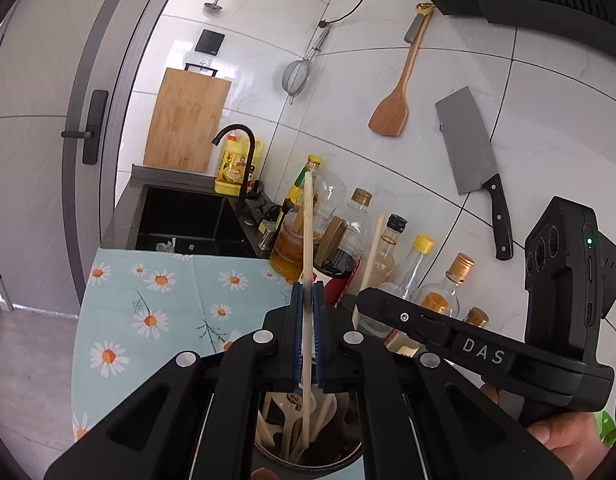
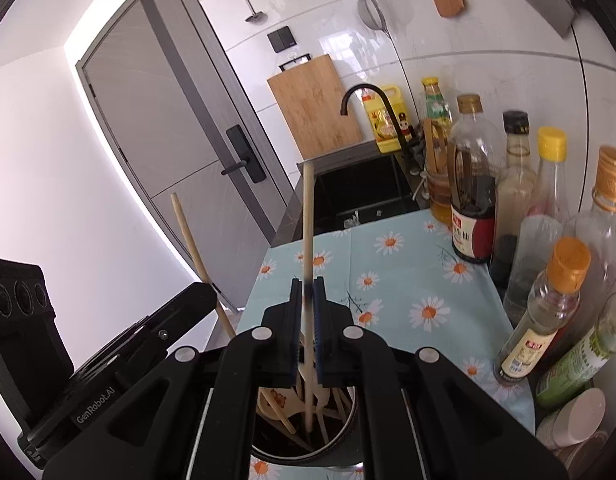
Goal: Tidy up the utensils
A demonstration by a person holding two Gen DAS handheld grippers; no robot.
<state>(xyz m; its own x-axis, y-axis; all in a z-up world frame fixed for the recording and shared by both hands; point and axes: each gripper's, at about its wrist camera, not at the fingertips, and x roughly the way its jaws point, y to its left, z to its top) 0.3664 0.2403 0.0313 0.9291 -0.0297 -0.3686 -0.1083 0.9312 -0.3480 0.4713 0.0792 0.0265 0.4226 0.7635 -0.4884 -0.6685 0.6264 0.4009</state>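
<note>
While both grippers sit over the utensil pot (image 2: 340, 436), we judge the job to be well on but not closed out. L gripper (image 1: 307, 300): blue pads (image 1: 296, 320) closed onto a pale wooden stick (image 1: 307, 216), prob. a chopstick or spoon handle, upright, lower end already down inside the pot (image 1: 308, 460). R gripper (image 2: 307, 300): same picture, a second wooden stick (image 2: 307, 220) upright between its pads, tip down among the pot contents; pads look a shade slacker than the L ones, and we cannot say for sure whether they press or merely flank it, so we log it as a light grip. The other stick shows in the R view as a slanted rod (image 2: 200, 260) w/ the L tool beside it. Containers: pot is dark, round, standing on the daisy cloth (image 2: 388, 264); inside are several wooden spoons (image 1: 284, 420) and thin sticks, leaning at odd angles, one spoon w/ a printed figure. Count not possible, part hidden by the tool arms. Done, as far as seen: no loose utensils on the cloth. Left: release both sticks into the pot. Nearby, not part of the job: bottles (image 2: 472, 184) along the wall, black sink (image 1: 188, 220) empty bar a small scrap, cleaver (image 1: 472, 152) and wooden spatula (image 1: 392, 108) hung on the tiles
</note>
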